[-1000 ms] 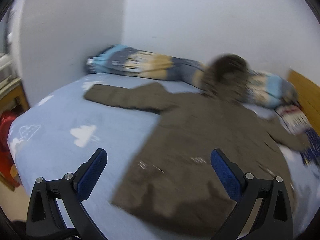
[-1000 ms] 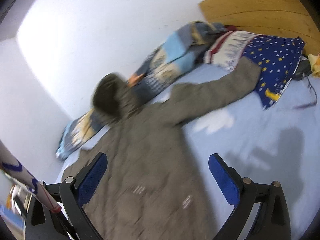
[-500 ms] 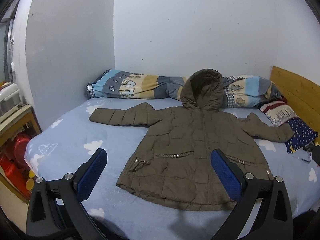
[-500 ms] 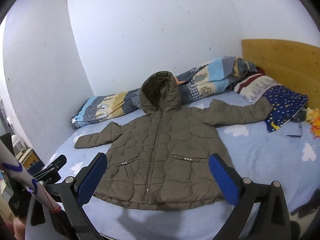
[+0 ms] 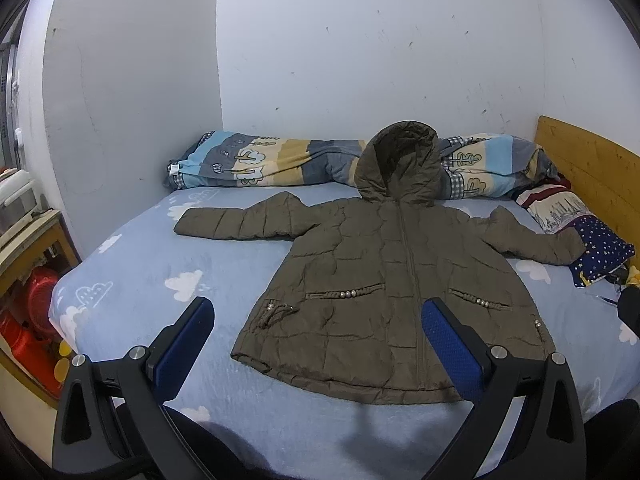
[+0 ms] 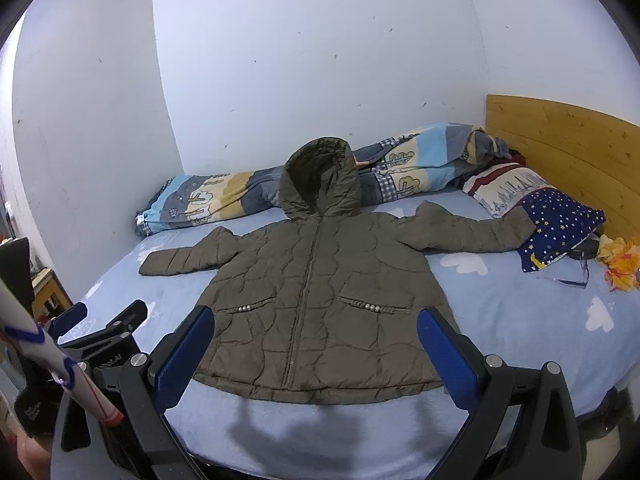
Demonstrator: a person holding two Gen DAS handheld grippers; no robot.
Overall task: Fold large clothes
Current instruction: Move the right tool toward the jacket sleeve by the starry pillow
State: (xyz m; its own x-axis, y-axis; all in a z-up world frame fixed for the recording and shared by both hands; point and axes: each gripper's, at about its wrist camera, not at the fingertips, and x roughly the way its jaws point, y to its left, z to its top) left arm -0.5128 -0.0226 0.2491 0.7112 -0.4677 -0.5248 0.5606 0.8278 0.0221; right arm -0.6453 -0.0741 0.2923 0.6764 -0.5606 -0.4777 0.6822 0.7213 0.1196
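- Left wrist view: the left gripper [image 5: 316, 344] hangs above the near edge of the bed [image 5: 168, 264], its blue-padded fingers spread wide apart and holding nothing.
- Ahead of it the olive quilted jacket [image 5: 384, 280] lies face up and flat on the blue cloud-print sheet, zipped, both sleeves stretched out sideways.
- The hood rests against the rolled striped quilt [image 5: 280, 160] along the wall; one cuff touches the star-print pillow [image 5: 604, 248] near the wooden headboard [image 5: 588, 168].
- Right wrist view: the right gripper [image 6: 316, 344] also stands with its fingers far apart and empty, above the jacket's [image 6: 316, 280] hem.
- The left gripper [image 6: 100, 320] shows at the lower left, beside a white pole with red and blue stripes [image 6: 52, 356].
- An orange-yellow cloth [image 6: 622, 264] lies just past the pillow [image 6: 560, 220].
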